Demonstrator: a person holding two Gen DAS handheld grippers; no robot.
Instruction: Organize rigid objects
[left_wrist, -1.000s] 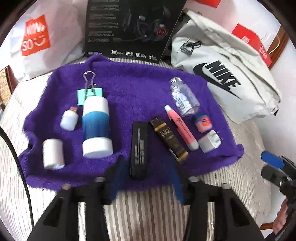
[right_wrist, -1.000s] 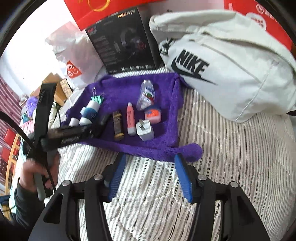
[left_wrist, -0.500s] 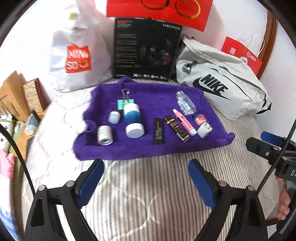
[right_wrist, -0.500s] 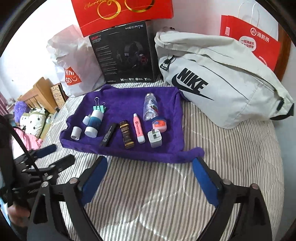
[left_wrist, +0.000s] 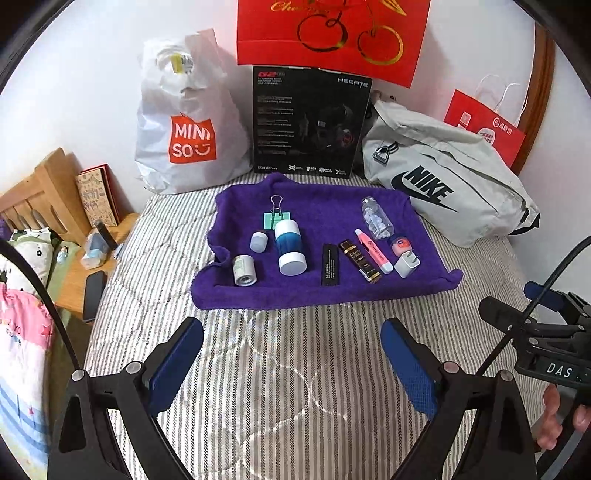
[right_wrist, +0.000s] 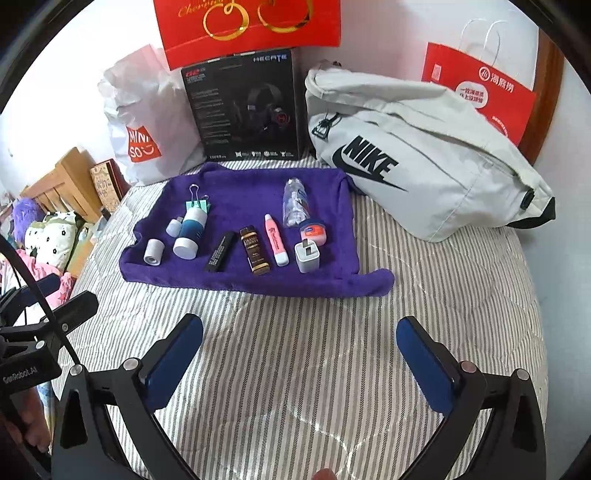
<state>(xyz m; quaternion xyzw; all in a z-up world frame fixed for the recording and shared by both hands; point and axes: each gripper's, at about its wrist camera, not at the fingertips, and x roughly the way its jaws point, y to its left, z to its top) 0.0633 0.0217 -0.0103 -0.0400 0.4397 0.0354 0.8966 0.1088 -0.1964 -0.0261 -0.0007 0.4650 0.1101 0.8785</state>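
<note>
Toiletries (left_wrist: 290, 247), MINISO bag (left_wrist: 192, 142), NIKE bag (left_wrist: 439, 181), perhaps HECATE box (left_wrist: 310, 122)

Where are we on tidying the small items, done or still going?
It looks close to done: the small items lie in a row on the purple towel, from the white roll to the charger plug. Nothing is in hand: the left gripper is open and the right gripper is opening, both empty. Nothing obvious remains.

White wall (left_wrist: 92, 74), striped bed cover (left_wrist: 295, 369), wooden bedside furniture (left_wrist: 44, 192)
</note>
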